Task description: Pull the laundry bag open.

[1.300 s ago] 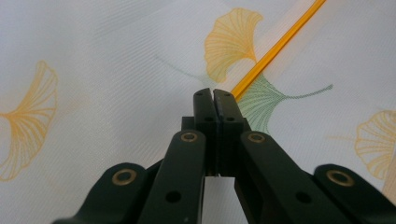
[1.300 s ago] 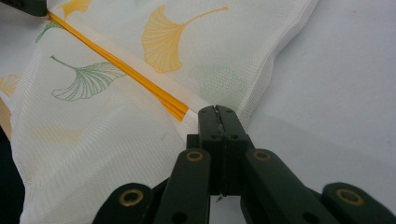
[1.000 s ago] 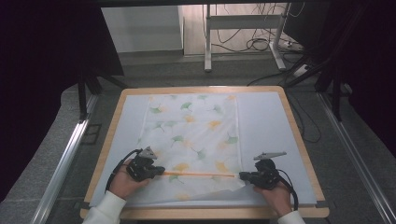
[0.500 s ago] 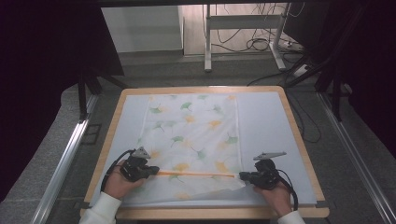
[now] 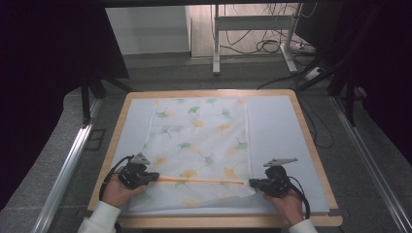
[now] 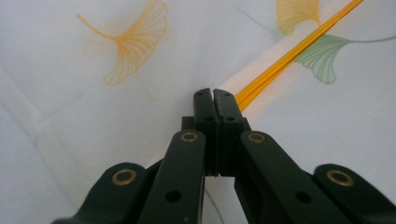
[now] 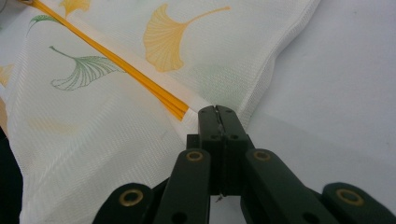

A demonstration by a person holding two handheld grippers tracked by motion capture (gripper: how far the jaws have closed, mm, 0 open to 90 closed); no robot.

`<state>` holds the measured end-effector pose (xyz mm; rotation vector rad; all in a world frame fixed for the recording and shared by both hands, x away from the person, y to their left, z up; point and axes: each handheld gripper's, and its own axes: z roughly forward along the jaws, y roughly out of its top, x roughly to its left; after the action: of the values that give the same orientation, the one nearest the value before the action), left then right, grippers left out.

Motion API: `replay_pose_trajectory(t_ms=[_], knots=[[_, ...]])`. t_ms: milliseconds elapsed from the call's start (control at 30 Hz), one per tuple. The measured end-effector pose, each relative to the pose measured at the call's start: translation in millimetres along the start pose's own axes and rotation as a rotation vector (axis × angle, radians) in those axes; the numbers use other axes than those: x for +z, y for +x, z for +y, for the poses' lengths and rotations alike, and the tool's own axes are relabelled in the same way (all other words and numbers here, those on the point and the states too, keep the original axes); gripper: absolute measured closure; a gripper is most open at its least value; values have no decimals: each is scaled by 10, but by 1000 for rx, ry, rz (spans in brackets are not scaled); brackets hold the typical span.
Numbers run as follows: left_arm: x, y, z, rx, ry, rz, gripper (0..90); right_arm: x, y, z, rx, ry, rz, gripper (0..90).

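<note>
- Dark curtains and a grey floor surround a wooden-edged table [image 5: 124, 112] topped with a pale sheet; cables [image 5: 266, 44] trail across the floor beyond its far end.
- On the table we see a white mesh cloth [image 5: 204, 141] printed with yellow and green ginkgo leaves. It covers the middle of the surface from the far edge almost to the near one.
- Across the near part of the cloth runs a straight orange strip [image 5: 201, 180], stretched level between our two grippers.
- Our left gripper [image 5: 153, 177] is at the near left, on the cloth's left edge. Its hand [image 5: 116, 190] and white sleeve [image 5: 99, 219] come in from the bottom.
- In the left gripper view, the two black jaws are pressed together with no gap, and the orange strip [image 6: 285, 56] runs away from their tips toward the upper right. The pinched spot itself is hidden behind the jaws, but the cloth [image 6: 70, 121] rises to meet them, so we read them as clamped on the strip's end.
- Our right gripper [image 5: 254, 183] is at the near right, at the cloth's near right corner, with its hand [image 5: 287, 206] behind it.
- In the right gripper view, the jaws are also closed tight, pinching the white hem just where the orange strip [image 7: 116, 59] ends. The cloth [image 7: 93, 140] spreads to the left of them, and the bare pale table cover [image 7: 345, 93] lies to the right.
- Between the two grips, the near part of the cloth is lifted slightly into a ridge along the strip.
</note>
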<state>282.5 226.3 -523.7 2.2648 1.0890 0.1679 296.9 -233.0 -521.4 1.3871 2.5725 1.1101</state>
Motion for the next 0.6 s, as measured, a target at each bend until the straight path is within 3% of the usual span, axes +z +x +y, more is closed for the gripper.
replay_pose_trajectory(t_ms=[600], knots=[[-84,129,-88,-44,-5,23,900,-1,3,-2,1,0,-4,896]])
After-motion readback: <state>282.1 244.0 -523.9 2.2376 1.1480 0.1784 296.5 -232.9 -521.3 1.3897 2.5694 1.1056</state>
